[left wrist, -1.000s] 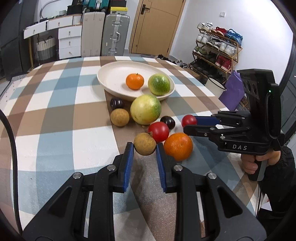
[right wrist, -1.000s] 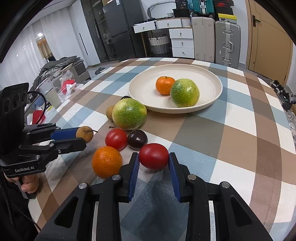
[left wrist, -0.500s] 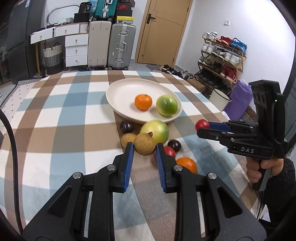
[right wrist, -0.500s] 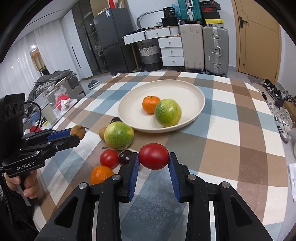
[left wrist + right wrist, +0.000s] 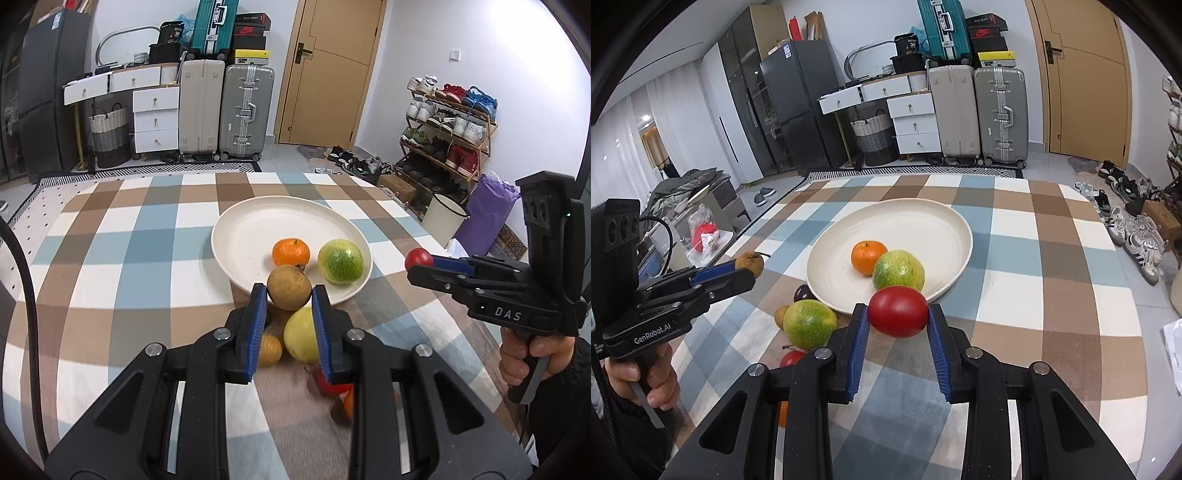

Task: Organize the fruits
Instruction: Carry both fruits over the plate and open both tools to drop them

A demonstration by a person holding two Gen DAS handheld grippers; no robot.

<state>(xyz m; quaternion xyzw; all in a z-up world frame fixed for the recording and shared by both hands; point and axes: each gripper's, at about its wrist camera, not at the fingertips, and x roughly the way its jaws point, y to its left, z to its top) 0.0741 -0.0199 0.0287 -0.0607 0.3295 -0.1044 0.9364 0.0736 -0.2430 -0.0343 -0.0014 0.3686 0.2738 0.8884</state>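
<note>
We hold a fruit in each gripper, both raised above the table and aimed at the plate (image 5: 236, 229). The left gripper (image 5: 289, 295) is clamped on a brown fruit (image 5: 289, 287), round, dull and rough-skinned with a small stem stub. The right gripper (image 5: 897, 314) is clamped on a red tomato (image 5: 897, 311), smooth and glossy, slightly wider than tall.

The plate lies straight ahead of both and below them; its near rim sits just beyond each held fruit. We judge the two about equally close, the left coming from the plate's left side, the right from its right. The plate is pale, shallow and matte, and already holds an orange (image 5: 290, 252) beside a mottled green fruit (image 5: 340, 259) near the front. Its far half is bare.

More fruit waits on the checked tablecloth (image 5: 110, 258) below us.
</note>
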